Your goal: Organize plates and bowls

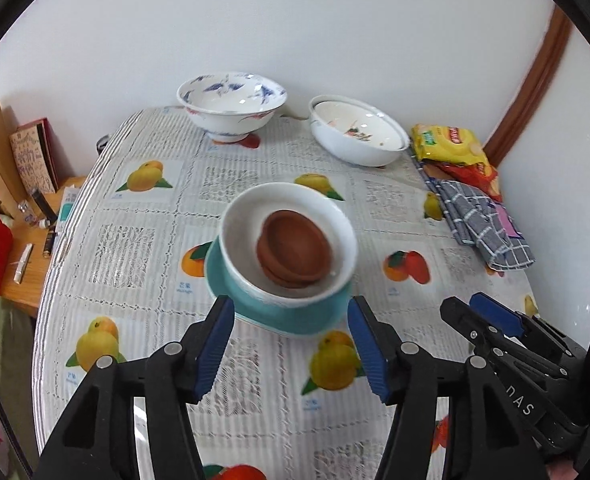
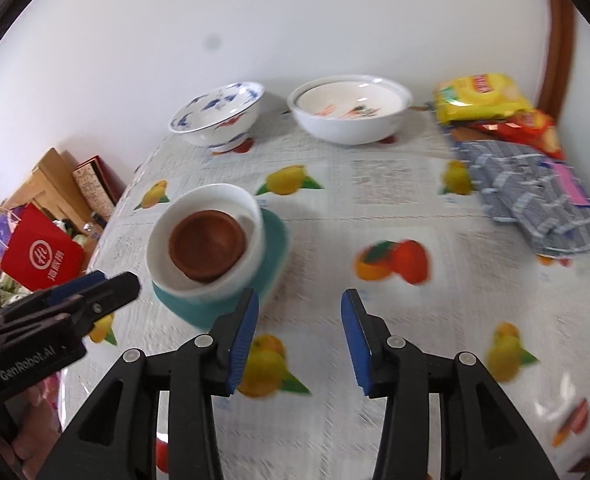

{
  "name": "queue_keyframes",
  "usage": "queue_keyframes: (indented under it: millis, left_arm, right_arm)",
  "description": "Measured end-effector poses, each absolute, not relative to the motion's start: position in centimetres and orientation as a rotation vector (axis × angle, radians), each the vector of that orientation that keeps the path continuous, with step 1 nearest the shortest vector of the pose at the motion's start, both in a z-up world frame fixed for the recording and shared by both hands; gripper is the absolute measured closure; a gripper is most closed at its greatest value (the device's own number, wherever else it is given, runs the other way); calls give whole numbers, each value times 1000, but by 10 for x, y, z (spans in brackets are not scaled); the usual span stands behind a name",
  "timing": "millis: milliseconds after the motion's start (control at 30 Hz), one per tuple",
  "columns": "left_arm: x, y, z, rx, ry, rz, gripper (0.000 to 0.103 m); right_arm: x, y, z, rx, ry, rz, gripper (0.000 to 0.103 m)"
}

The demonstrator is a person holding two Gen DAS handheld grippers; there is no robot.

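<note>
On fruit-print cloth (image 1: 143,240), round glossy bowl (image 1: 239,216) holds terracotta dishes (image 1: 295,252).

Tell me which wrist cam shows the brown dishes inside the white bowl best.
Left wrist view. There the brown dishes read as a nested stack, with offset rims showing inside the white bowl on the teal plate. The right wrist view shows them more from above and blurrier, so they read as one dish.

Left gripper (image 1: 291,312) and right gripper (image 2: 300,304) both tilt downward side by side — jaws apart, nothing between them.
</note>
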State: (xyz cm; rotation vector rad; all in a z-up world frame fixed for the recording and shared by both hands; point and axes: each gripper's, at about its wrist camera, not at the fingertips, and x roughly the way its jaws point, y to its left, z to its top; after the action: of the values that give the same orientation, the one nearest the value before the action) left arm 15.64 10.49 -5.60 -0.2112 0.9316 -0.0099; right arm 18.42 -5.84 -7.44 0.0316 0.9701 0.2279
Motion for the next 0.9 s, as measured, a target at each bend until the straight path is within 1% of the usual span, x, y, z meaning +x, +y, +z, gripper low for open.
queue_keyframes:
  millis: [67,133,200,233,333,367,400,433,467,500,700,900]
  left_arm:
    - [144,94,-49,-185,906,-13,44]
    - [129,80,-40,-164,880,-19,38]
    - [114,68,-32,-143,857,-23,35]
    - [108,63,-29,-138,849,-25,30]
    - [86,50,-19,-126,810,-19,27]
    - [80,46,-17,-124,803,-17,26]
    - [73,43,-14,-123,793,-16,25]
    - [67,39,-12,-122,785,-15,23]
    - [61,36,-11,-121,777,-15,22]
    - [54,34,-9,-121,769,-16,20]
    - [22,20,-5,-108,749,-11,14]
    - [2,13,-2,-76,729,-1,12]
  right_arm:
    - [169,-70,-66,12,949,198,60]
    - [150,-82,-55,0,918,164,60]
    - [136,-92,-46,-5,901,145,60]
    - [131,-97,-43,-3,896,139,60]
    - [107,-116,-33,13,872,96,58]
    - [100,-121,-31,15,866,85,54]
    - [94,-125,-29,17,860,74,46]
    - [86,-129,-27,20,853,65,41]
    - [79,-134,-25,24,844,60,32]
    - [71,-138,-23,29,835,56,27]
    - [31,-156,-16,38,808,12,14]
    - [9,-164,-12,42,796,-10,14]
